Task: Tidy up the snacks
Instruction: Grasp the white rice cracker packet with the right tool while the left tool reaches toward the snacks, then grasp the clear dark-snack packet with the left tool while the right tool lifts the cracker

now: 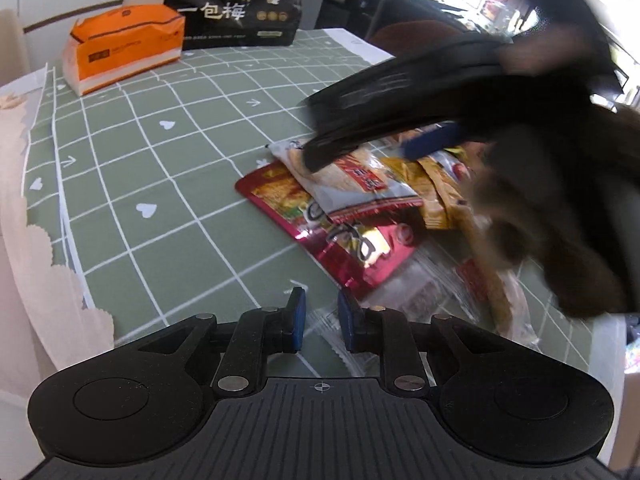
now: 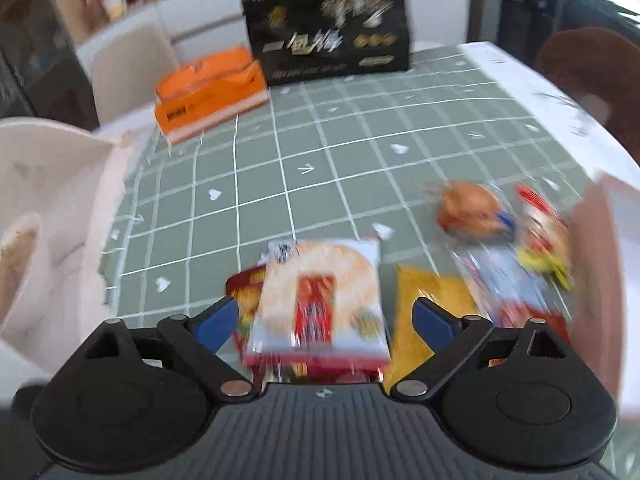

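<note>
A heap of snack packets lies on the green checked tablecloth [image 1: 160, 168]. A white rice-cracker packet [image 2: 320, 300] lies on top of a red packet [image 1: 340, 240], with a yellow packet [image 2: 436, 300] to its right. My right gripper [image 2: 326, 320] is open, its blue pads on either side of the white packet, just above it. In the left wrist view the right gripper [image 1: 400, 120] hangs blurred over the heap. My left gripper [image 1: 322, 322] is nearly shut with a narrow gap and holds nothing; clear wrapping [image 1: 440, 292] lies just beyond it.
An orange tissue box [image 1: 124, 52] and a large black bag [image 1: 236, 4] stand at the table's far side. A round bun [image 2: 470, 210] and red-yellow packets [image 2: 540, 232] lie right. A pale scalloped container [image 1: 24, 184] stands at the left edge [image 2: 48, 200].
</note>
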